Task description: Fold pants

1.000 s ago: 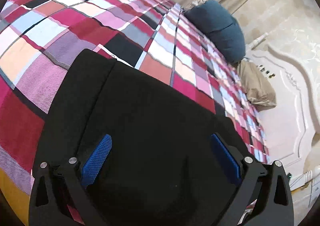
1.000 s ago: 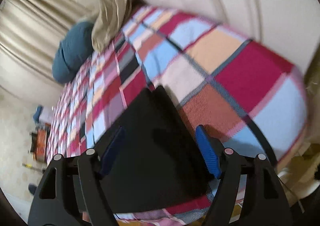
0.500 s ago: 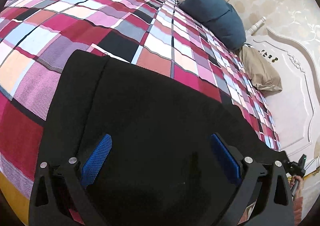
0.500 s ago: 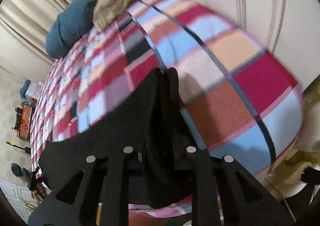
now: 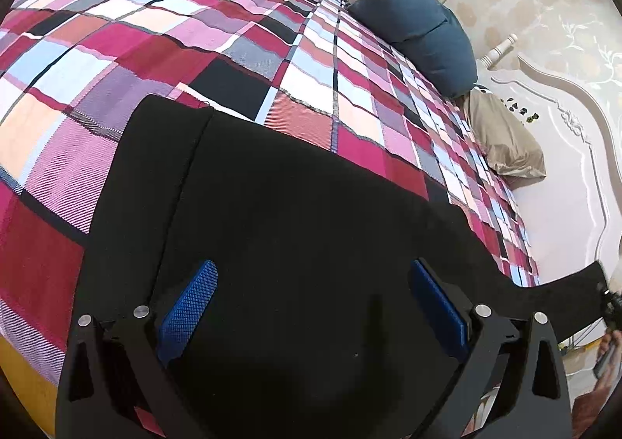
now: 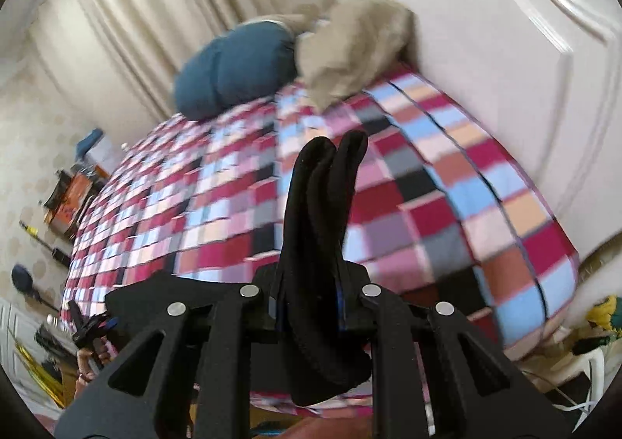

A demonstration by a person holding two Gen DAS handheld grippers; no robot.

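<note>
The black pants lie spread on the checked bedspread. My left gripper hovers open just above their near part, blue pads wide apart with black cloth below them. One end of the pants rises off the bed at the far right. In the right wrist view my right gripper is shut on that end. A doubled fold of the pants sticks up between the jaws, lifted clear of the bedspread.
A dark blue pillow and a beige pillow lie by the white headboard. Curtains hang behind the bed. Clutter stands on the floor beyond the bed's far side. A hand shows at lower left.
My right gripper has shut on the end of the pants and lifted it up off the bed, rolling as it rose. The left gripper has stayed open in place.
</note>
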